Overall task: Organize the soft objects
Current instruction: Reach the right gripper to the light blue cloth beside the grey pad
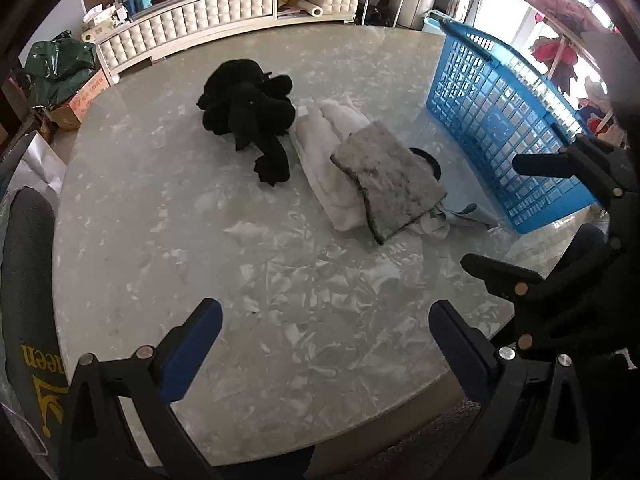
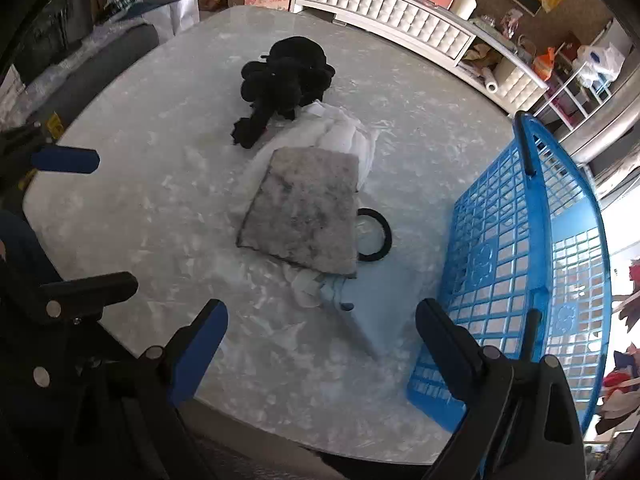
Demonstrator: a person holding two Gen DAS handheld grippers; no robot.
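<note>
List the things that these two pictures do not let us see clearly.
- Black ring: partly under the grey mat in both views.
- White cloth: its middle is covered by the mat.
- Blue basket: far end cut off by the right wrist frame edge.
- Black plush toy: dark, so its kind is unclear.

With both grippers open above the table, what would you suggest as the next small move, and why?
Probably bring the right gripper forward and down onto the grey fuzzy pad. Both grippers are open and empty, the pad lies on top of the white cloth, nearest the blue basket, so it looks easiest to lift first. The left gripper hangs farther back.
</note>
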